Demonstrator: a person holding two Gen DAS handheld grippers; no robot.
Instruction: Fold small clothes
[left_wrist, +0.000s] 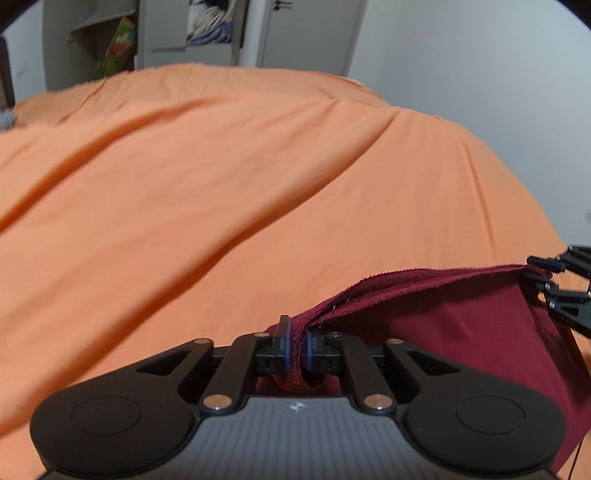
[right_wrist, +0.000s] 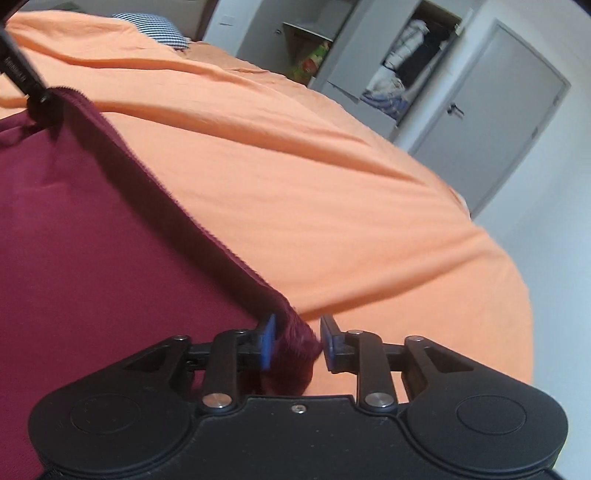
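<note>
**A:** Left wrist view: left gripper (left_wrist: 297, 349) is pinching one corner of the maroon garment (left_wrist: 443, 317), hem stretched straight across to the right gripper (right_wrist: 295, 343), over the orange bedsheet (left_wrist: 221, 184).

**B:** Yep, right one's clamped on its corner too, looser gap though.

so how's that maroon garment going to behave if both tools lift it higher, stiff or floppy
Probably floppy: the maroon garment bunches between the left tool's pads and hangs below its ribbed hem. That hem runs nearly straight to the right tool, so it should stay spread only while pulled. It looks thin and likely light, and could slip from the right tool, whose jaws look wider apart.
</note>
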